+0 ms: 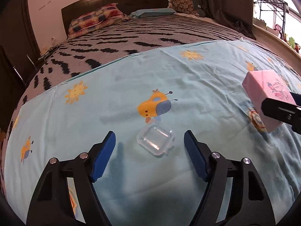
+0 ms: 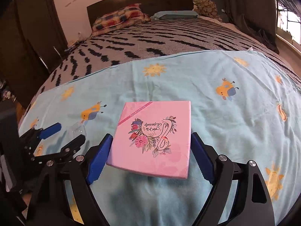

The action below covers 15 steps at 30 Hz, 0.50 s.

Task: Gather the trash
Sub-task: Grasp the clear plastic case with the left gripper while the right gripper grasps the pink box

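My left gripper [image 1: 149, 145] stands wide open around the clear plastic case [image 1: 155, 142] at lower centre, touching nothing, while my right gripper [image 2: 150, 150] clamps the pink box [image 2: 153, 137] by both sides above the blue sheet [image 2: 225, 113], its floral lid readable only in the right view.

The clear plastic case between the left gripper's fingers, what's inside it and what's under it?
The clear plastic case looks empty. Through it shows only the light blue cartoon sheet it rests on. The left gripper straddles it, open.
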### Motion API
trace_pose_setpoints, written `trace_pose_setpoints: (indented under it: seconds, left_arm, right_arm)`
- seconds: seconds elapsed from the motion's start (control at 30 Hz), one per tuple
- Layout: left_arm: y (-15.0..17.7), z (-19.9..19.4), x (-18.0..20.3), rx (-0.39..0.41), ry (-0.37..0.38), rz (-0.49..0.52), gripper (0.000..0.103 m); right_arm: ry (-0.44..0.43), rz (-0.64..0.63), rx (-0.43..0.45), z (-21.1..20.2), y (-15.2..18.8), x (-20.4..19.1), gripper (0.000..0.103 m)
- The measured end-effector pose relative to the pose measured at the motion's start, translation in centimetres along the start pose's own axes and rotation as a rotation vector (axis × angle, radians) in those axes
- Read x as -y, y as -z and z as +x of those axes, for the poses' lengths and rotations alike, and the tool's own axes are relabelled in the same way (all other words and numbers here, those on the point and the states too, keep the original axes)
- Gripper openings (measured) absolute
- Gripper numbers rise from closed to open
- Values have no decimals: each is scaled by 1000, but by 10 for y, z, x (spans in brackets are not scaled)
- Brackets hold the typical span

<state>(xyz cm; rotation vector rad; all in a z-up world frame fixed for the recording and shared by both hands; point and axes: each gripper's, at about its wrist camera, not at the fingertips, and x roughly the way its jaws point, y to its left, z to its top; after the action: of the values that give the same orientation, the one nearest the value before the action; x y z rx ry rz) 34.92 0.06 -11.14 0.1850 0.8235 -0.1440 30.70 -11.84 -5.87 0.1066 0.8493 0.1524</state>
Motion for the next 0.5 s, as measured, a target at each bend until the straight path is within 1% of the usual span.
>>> trace_pose_setpoints:
  seconds: [0.1,0.17,0.2,0.3,0.43,0.5]
  left_arm:
    - [-3,9,10,-24,14,40,57]
    - [-3,14,12,-42,12,46,42]
    - [-3,12,12,-39,11,46,40]
    - [0,4,9,-25,-2,29,40]
    - [9,-17,-3,-5,12,-39,40]
    - [16,-32,-5,7,26,-58,40]
  right_arm:
    - [-16,-16,13,-12,2,0,84]
    - [-24,-33,28,-21,5,-2,84]
    - [-27,-42,38,-26,6,-3,84]
    - [-39,-59,57,-40,12,-5,84]
    - [-71,-57,75,-57,22,-3,84]
    - [-93,-55,83,-67,28,-3,84]
